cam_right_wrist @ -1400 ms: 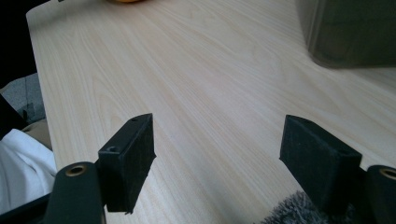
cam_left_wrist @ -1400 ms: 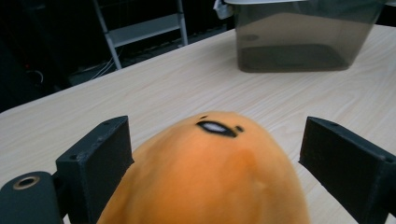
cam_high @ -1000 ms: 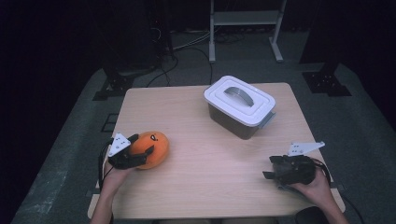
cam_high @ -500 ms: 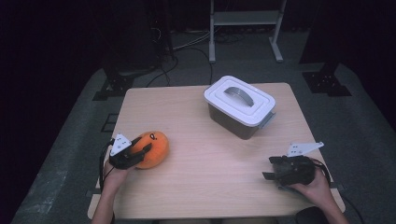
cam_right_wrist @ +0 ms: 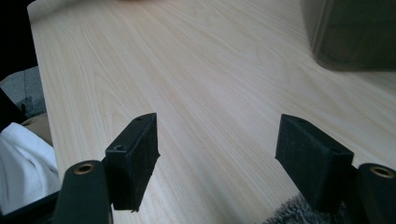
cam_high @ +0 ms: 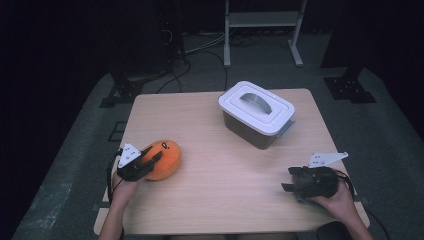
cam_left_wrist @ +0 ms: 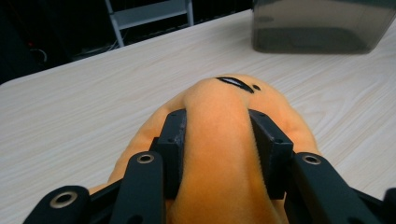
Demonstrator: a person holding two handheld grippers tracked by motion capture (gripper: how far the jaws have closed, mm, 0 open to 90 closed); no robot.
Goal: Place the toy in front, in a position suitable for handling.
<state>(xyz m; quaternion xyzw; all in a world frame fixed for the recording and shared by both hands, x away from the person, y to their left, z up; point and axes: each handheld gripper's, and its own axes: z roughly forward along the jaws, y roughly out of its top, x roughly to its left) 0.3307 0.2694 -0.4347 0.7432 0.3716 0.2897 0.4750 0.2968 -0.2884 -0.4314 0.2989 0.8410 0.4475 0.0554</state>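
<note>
Two grippers in use: one loaded, one idle.
Left gripper (cam_high: pixel 150 161): jaws were clamped on the orange plush toy (cam_high: pixel 163 158), pinching a raised fold of its fabric between the pads (cam_left_wrist: pixel 172 140).
Orange plush toy: it lay on the counter (cam_high: pixel 215 170) near the left front corner, touching the surface. It was a squat oval; its long axis appeared to run roughly along the gripper's line of reach, with the printed face markings (cam_left_wrist: pixel 236 83) on the far end, pointing toward the lidded box.
Lidded box (cam_high: pixel 256 113): white lid with a handle was seated on a dark body, standing at the back right of centre, well apart from the toy.
Right gripper (cam_high: pixel 289 180): jaws stood wide apart with nothing between them, resting low at the right front edge of the counter.
Step in hand: judged to be the grasp on the toy, secured but not yet lifted.
Next move: a clean lift would be called for; the lid being closed, the free gripper would probably need to open the box first.
</note>
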